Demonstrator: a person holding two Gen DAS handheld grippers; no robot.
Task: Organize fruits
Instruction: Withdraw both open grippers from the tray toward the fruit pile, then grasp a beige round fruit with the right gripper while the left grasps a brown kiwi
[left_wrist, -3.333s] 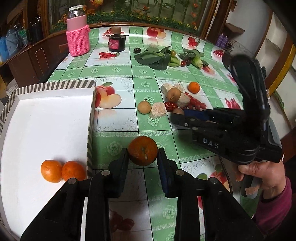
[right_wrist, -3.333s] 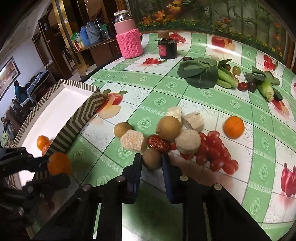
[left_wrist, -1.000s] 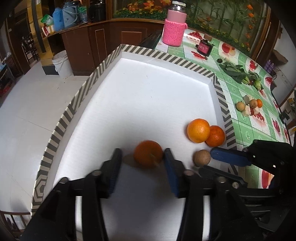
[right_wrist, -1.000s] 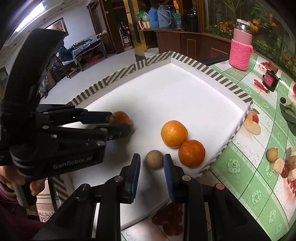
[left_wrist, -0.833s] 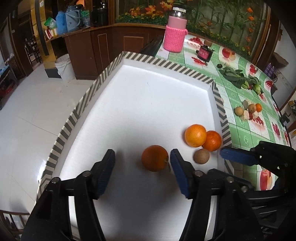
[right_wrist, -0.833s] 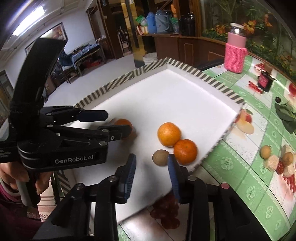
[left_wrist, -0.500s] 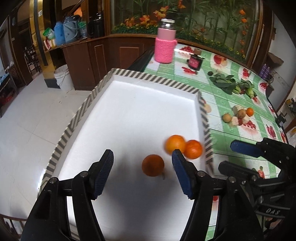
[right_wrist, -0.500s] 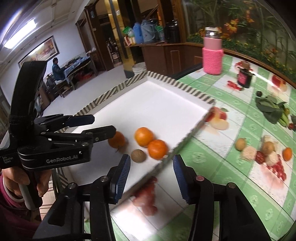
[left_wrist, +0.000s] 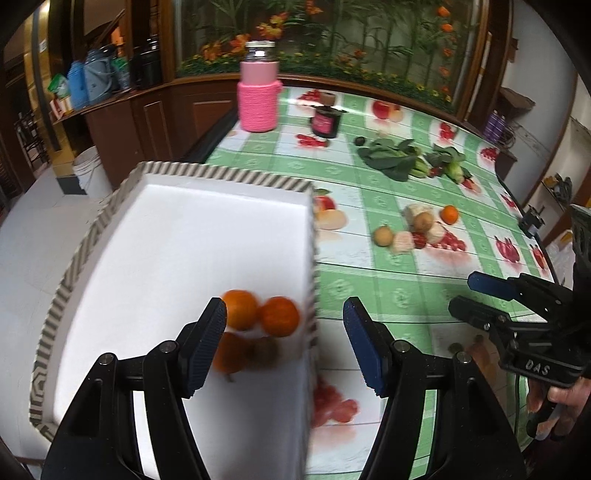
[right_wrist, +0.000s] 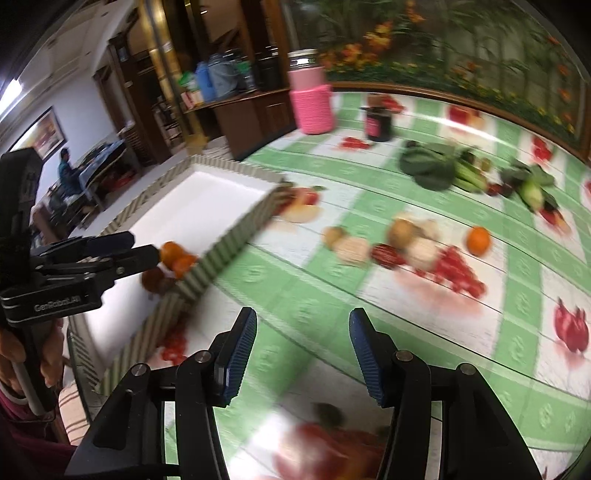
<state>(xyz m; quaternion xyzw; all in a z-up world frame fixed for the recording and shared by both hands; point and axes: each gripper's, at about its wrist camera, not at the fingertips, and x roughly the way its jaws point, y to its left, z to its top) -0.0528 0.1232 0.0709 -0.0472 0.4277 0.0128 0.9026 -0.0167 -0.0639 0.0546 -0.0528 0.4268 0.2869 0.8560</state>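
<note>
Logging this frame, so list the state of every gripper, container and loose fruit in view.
left gripper: open, holding nothing, above the tray.
right gripper: open, holding nothing, over the tablecloth.
white tray: holds four fruits at its near right side.
lone orange: loose on the table, outside the tray.
pink-sleeved jar: upright, lid on.
dark jar: upright.

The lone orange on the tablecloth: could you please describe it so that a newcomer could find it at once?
Start from the green checked table, right of the white tray. In the loose food cluster, the lone orange sits at the far right edge, the only bright orange piece among brown and beige ones.
</note>
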